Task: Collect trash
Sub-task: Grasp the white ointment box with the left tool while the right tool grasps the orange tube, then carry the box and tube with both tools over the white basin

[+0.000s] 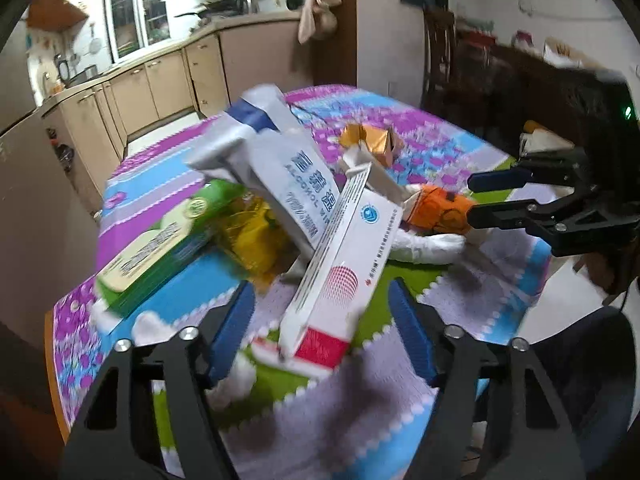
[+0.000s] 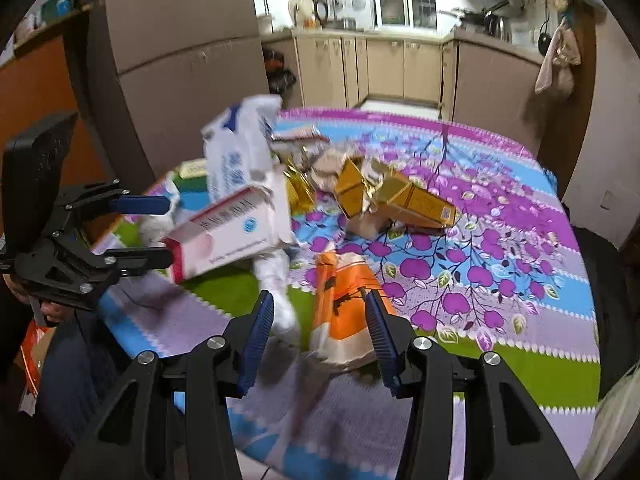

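A heap of trash lies on the patterned tablecloth [image 1: 460,152]. My left gripper [image 1: 322,324] is open, its blue pads either side of the near end of a white and red carton [image 1: 344,264], not closed on it. Behind it lie an alcohol wipes pack [image 1: 280,160], a green box [image 1: 160,248] and a yellow wrapper [image 1: 248,232]. My right gripper [image 2: 320,332] is open around an orange wrapper [image 2: 344,300], which also shows in the left wrist view [image 1: 436,208]. A crumpled white tissue [image 2: 276,280] lies beside it. Gold cartons [image 2: 396,196] lie farther back.
Kitchen cabinets [image 2: 384,68] stand beyond the table's far edge. A tall cabinet [image 2: 180,60] rises at the left. Dark wooden chairs [image 1: 444,52] stand on the far right of the left wrist view. The tablecloth's near edge [image 2: 360,432] is close below my right gripper.
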Demonstrator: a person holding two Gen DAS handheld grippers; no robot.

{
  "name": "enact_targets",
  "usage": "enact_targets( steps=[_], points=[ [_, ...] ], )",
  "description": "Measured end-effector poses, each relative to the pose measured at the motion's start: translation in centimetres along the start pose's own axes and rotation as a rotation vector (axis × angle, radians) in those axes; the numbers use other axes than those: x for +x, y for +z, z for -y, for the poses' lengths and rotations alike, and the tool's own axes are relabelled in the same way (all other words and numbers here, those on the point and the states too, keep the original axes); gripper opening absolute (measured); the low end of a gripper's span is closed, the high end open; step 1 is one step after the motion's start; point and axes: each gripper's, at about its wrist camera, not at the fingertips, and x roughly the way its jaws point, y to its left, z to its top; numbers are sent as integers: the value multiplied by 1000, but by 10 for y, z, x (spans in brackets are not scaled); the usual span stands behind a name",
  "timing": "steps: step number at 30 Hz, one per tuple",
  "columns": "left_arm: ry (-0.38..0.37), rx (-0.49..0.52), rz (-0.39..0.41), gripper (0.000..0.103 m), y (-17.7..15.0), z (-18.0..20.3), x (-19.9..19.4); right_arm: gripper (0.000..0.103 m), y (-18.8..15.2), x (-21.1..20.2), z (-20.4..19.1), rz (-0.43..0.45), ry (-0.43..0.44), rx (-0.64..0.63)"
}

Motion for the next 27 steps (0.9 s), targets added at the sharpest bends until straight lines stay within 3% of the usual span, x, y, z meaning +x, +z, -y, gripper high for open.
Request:
enact_targets(
  steps=[2, 6, 11, 18, 23, 27],
  points=[
    [-12, -2, -23, 46, 1, -2, 9, 46, 2, 8, 4, -25, 10, 9],
    [-36, -18, -31, 36, 3, -2, 19, 35, 3, 19, 8, -60, 14, 20],
    [-45, -44, -15, 18, 3, -3, 17, 11, 1, 25, 10, -69, 13, 44],
    [-25, -74, 45, 14, 2, 0, 7, 10, -3, -5, 5, 69, -46, 114],
    [1, -123, 142, 13, 4, 7, -23, 10, -4, -37, -11, 190, -134, 131],
    [67, -167, 228, 13, 10, 14, -53, 10, 5, -71, -27, 315, -197, 135]
  ],
)
